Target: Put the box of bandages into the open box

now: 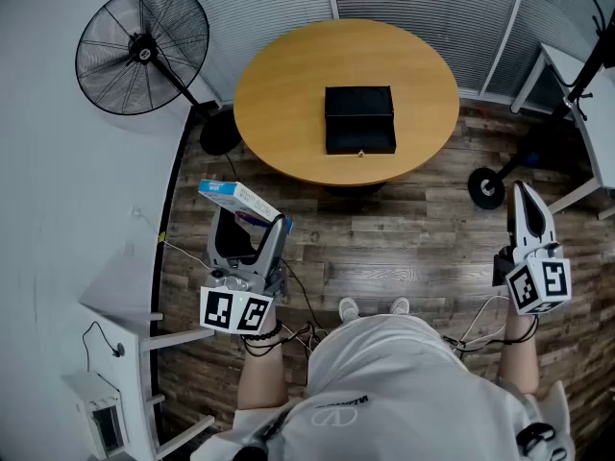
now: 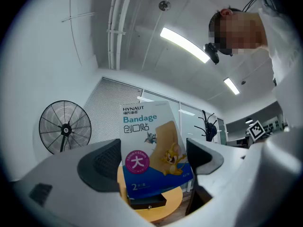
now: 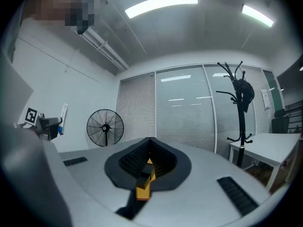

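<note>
bandage box: clamped in left gripper, lower left, well short of table. open box: upper centre, on table. right gripper: closed, empty. placing outstanding.

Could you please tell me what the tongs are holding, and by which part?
The left tongs grip the bandage box by its lower side edges; the right tongs hold nothing.

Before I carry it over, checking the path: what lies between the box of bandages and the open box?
Head view: only wood floor and bare tabletop between box of bandages and open box.
</note>
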Demonstrator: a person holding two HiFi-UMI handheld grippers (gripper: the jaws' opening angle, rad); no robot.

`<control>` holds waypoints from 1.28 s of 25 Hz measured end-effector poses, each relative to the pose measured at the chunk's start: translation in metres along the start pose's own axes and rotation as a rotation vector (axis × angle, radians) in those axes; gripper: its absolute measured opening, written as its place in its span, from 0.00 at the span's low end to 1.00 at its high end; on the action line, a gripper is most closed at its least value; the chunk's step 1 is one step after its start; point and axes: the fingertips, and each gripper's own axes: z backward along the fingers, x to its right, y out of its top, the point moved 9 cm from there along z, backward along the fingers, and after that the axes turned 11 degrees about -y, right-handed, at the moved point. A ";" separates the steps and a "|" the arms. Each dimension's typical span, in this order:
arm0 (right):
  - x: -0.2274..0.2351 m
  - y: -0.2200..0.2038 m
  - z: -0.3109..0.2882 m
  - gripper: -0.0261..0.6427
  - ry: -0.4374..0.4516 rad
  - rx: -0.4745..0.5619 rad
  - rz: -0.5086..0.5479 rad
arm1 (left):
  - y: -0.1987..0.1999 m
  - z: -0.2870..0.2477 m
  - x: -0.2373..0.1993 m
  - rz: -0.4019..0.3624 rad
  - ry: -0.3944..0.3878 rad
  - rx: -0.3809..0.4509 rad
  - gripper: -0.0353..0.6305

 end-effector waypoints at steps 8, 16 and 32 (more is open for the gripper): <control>-0.012 -0.001 -0.002 0.06 0.009 -0.010 0.000 | 0.001 0.000 -0.007 0.002 -0.014 -0.006 0.71; -0.026 -0.002 0.003 0.07 0.003 -0.001 -0.042 | -0.002 0.008 -0.016 0.017 -0.032 -0.008 0.71; -0.099 -0.009 -0.009 0.07 0.018 -0.016 -0.021 | -0.007 0.023 -0.059 0.060 -0.104 -0.011 0.71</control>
